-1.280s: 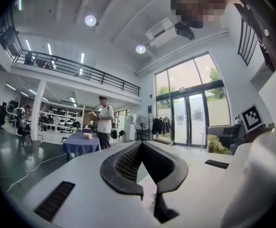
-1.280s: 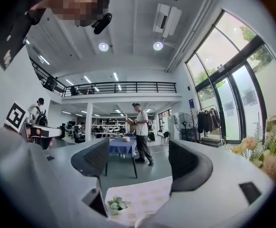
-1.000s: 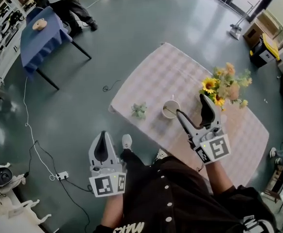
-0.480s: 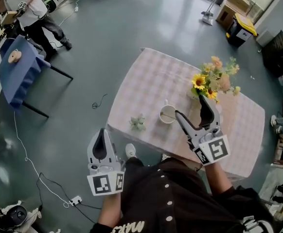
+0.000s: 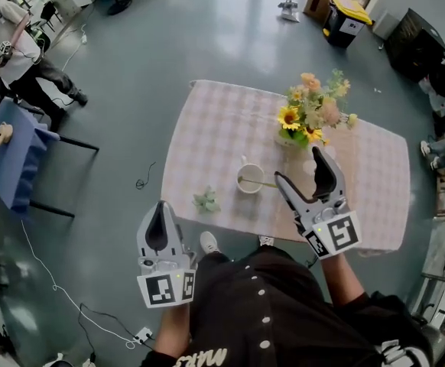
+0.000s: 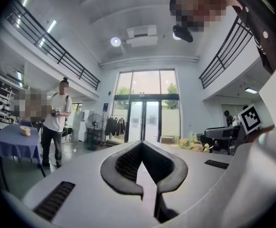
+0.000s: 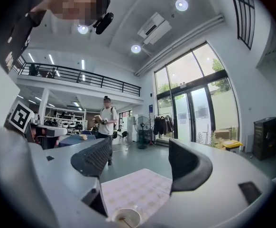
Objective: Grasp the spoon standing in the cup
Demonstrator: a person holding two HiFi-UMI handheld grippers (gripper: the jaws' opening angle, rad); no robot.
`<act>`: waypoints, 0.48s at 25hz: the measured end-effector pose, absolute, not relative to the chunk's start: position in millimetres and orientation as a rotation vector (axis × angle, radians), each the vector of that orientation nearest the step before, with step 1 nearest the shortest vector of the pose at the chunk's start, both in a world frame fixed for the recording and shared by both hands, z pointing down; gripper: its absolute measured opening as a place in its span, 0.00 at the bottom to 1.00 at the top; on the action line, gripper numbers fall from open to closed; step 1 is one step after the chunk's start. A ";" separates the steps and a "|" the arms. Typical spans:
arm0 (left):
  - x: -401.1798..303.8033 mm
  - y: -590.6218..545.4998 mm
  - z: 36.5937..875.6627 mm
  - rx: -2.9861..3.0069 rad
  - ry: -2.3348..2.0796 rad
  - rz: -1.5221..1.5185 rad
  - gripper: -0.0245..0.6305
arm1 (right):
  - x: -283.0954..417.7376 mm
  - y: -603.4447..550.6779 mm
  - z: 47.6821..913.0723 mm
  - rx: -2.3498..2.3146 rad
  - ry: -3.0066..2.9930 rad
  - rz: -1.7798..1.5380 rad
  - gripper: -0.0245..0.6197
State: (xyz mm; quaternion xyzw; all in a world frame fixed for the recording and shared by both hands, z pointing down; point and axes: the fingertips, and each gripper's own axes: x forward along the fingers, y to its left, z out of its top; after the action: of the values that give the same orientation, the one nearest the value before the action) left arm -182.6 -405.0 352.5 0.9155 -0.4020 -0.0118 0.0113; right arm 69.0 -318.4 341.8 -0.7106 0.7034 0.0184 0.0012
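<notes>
The right tongs (image 5: 297, 165) stand wide apart and empty above the near edge of the bench (image 5: 215, 128). The cup (image 5: 250, 179) sits just ahead of their left jaw and slightly to its left. The right gripper view puts the cup (image 7: 127, 218) low between the jaws and short of the tips. The spoon (image 5: 259, 182) leans in the cup, and its handle seems to tip over the rim toward these tongs. The left tongs (image 5: 159, 211) are pressed together on nothing and hang off the bench on the person's own side, well apart from the cup.

To do the grasp well, I would drop the right tongs and slide them a little to their left until the handle sits squarely between the pads. They should close on the handle above the rim, not on the bowl end. The jaws should stay clear of the cup wall, since the cup looks light enough to tip. The flowers (image 5: 310, 113) stand just beyond the right jaw, so the approach should come in low and from the near side.

No brand or label can be read. The cubes on the tongs carry only square markers, and the pale letters on the person's dark shirt are cut off.
</notes>
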 end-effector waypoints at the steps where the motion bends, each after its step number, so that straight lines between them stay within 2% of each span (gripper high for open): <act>1: -175.6 -404.9 352.8 2.868 -1.224 -0.033 0.06 | 74.2 -312.4 342.6 -2.255 2.183 0.054 0.62; 12: -110.0 -392.6 352.7 2.957 -0.964 -0.025 0.06 | 117.7 -253.9 355.9 -2.465 1.983 -0.005 0.62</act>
State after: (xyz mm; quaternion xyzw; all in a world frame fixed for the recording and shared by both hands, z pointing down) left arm -110.0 -392.6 352.7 0.9506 -0.3099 -0.0079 0.0159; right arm 117.7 -253.9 355.9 -0.7791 0.6268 -0.0016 -0.0109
